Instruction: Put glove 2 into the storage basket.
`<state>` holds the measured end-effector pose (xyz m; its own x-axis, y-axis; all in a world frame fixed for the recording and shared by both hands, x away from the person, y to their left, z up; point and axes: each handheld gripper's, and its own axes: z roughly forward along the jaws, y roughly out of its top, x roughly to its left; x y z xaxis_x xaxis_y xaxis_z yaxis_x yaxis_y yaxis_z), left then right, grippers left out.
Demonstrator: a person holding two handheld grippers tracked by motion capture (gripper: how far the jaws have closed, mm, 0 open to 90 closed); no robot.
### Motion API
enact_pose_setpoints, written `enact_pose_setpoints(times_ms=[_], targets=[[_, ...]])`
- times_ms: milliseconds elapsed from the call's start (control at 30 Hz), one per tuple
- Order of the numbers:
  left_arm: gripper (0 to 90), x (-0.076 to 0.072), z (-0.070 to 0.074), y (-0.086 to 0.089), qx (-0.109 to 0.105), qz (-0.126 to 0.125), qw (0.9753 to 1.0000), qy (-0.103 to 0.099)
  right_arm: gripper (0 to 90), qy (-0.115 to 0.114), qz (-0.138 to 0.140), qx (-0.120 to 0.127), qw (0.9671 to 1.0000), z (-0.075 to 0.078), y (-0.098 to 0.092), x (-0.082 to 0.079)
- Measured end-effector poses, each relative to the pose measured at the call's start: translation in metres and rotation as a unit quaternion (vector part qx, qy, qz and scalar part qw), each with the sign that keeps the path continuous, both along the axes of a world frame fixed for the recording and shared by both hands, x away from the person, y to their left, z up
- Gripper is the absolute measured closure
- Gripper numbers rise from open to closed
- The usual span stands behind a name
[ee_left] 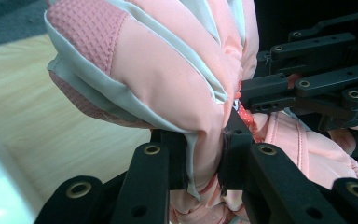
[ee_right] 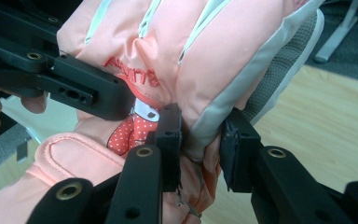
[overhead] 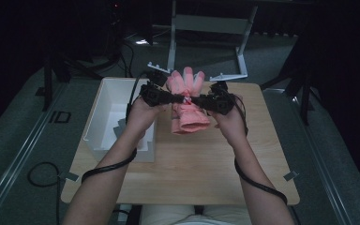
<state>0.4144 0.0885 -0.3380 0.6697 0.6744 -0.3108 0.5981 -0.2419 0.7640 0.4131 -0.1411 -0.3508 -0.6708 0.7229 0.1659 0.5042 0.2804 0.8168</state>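
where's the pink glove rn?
High view: the pink glove is held above the far middle of the wooden table, clamped between the left tongs and right tongs, just right of the white bin.

The pink glove (ee_left: 168, 79) is smooth, padded cloth (textured mesh patches), above a matt wood-grain table (overhead: 206, 164).
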Motion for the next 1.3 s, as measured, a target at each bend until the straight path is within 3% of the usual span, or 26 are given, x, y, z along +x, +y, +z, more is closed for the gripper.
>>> enact_pose_setpoints(times_ms=[133,167,267,633,733,900,933,1033,1300], targets=[[76.0,-0.001,0.01,0.01,0.008,0.006,0.9999,-0.005,71.2,-0.006,0.003,-0.001,1.0,0.01,0.012,0.001],[76.0,-0.004,0.016,0.019,0.015,0.014,0.9998,-0.008,71.2,-0.006,0.005,0.0,1.0,0.012,0.015,0.002],[76.0,-0.007,0.021,0.032,0.022,0.025,0.9994,-0.01,71.3,-0.008,0.016,0.002,0.9998,0.019,0.035,0.004],[75.9,-0.021,0.025,0.081,0.027,0.064,0.9976,-0.006,71.3,-0.006,0.054,-0.004,0.9985,0.023,0.093,0.007],[75.9,-0.026,0.021,0.106,0.026,0.083,0.9961,-0.007,71.3,-0.005,0.067,-0.009,0.9977,0.022,0.116,0.009],[75.9,-0.028,0.012,0.13,0.013,0.102,0.9947,-0.002,71.3,-0.005,0.082,-0.025,0.9963,0.017,0.146,0.013],[75.9,-0.026,0.003,0.142,0.007,0.111,0.9937,0.002,71.4,-0.004,0.084,-0.032,0.996,0.013,0.156,0.015],[75.9,-0.023,-0.012,0.152,-0.008,0.124,0.9923,0.011,71.4,-0.003,0.086,-0.048,0.9951,0.006,0.17,0.02],[75.8,-0.006,-0.065,0.161,-0.025,0.145,0.988,0.046,71.7,0.022,0.085,-0.092,0.9918,-0.035,0.189,0.038]])
